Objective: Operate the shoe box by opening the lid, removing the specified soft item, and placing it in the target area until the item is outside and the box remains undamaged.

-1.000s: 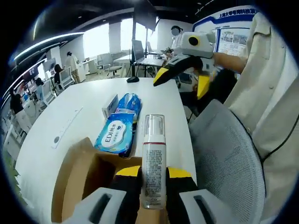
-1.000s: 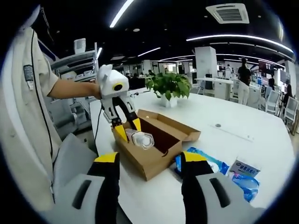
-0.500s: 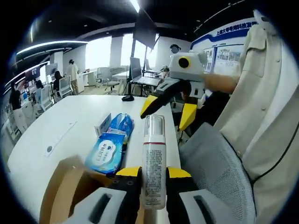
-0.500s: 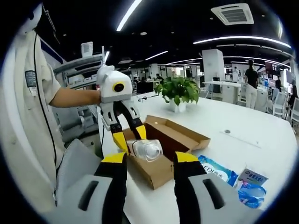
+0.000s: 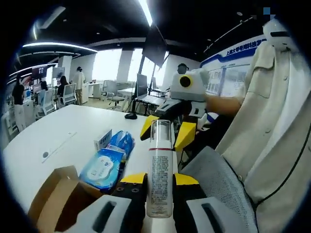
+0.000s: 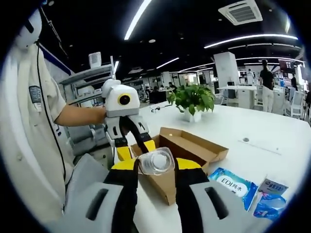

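Observation:
A white foam-pump bottle (image 5: 159, 182) with a clear cap (image 5: 161, 133) stands upright in my left gripper (image 5: 160, 178), which is shut on its body. My right gripper (image 5: 165, 133) comes in from the right of the left gripper view, its yellow fingertips (image 5: 147, 128) on either side of the cap. In the right gripper view the cap (image 6: 156, 161) sits between the jaws of my right gripper (image 6: 156, 165), which look pressed against it. The left gripper (image 6: 137, 148) holds the bottle from behind there. The open cardboard shoe box (image 6: 192, 145) lies on the white table (image 6: 252, 133) below.
A blue wipes pack (image 6: 234, 184), a small white box (image 6: 272, 187) and a blue pouch (image 5: 121, 141) lie on the table beside the shoe box (image 5: 53, 199). A potted plant (image 6: 192, 99) stands farther back. A grey mesh chair (image 5: 216, 189) and the person's sleeve are close by.
The left gripper has lifted the bottle up out of the box. The right gripper has moved in on the cap, and its jaws have narrowed around it.

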`<act>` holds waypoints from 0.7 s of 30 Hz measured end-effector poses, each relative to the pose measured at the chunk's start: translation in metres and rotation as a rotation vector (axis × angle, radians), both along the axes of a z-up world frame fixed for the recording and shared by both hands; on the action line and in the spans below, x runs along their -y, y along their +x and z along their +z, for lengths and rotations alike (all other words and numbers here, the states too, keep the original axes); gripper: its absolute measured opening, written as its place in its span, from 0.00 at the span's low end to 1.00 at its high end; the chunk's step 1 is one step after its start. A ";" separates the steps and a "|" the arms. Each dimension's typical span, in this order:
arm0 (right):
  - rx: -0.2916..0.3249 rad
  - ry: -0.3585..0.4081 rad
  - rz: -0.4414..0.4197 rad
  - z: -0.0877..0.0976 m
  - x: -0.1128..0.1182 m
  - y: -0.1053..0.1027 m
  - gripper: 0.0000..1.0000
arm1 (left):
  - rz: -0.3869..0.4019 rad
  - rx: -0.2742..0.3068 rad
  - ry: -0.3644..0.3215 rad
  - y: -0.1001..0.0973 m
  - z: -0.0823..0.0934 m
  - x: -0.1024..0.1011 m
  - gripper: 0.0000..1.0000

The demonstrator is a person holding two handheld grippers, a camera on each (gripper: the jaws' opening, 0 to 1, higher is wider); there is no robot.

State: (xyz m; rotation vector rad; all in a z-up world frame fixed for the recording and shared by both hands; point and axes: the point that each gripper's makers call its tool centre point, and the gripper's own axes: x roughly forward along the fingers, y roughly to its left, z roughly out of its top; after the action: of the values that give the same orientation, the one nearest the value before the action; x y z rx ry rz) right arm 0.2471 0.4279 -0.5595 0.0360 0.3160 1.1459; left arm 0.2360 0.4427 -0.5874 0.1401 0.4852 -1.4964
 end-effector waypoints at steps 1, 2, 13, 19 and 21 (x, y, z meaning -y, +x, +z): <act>0.002 -0.002 0.012 0.000 -0.001 -0.001 0.26 | 0.000 -0.004 -0.003 -0.001 0.000 0.000 0.19; 0.000 -0.002 0.016 0.000 -0.002 -0.002 0.26 | -0.002 -0.006 -0.005 -0.002 0.000 0.000 0.19; -0.029 0.005 0.058 0.003 -0.009 -0.006 0.22 | -0.012 -0.005 0.004 -0.008 -0.010 0.001 0.19; -0.015 -0.011 0.090 0.007 -0.016 -0.010 0.20 | -0.030 0.020 0.032 -0.010 -0.019 0.004 0.20; -0.016 -0.012 0.101 0.008 -0.019 -0.012 0.19 | -0.038 0.032 0.038 -0.011 -0.022 0.005 0.20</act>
State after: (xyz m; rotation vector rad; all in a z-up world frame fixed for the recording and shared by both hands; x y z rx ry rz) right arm 0.2355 0.4467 -0.5516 0.0190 0.3424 1.2439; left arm 0.2248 0.4378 -0.6093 0.2034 0.4880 -1.5207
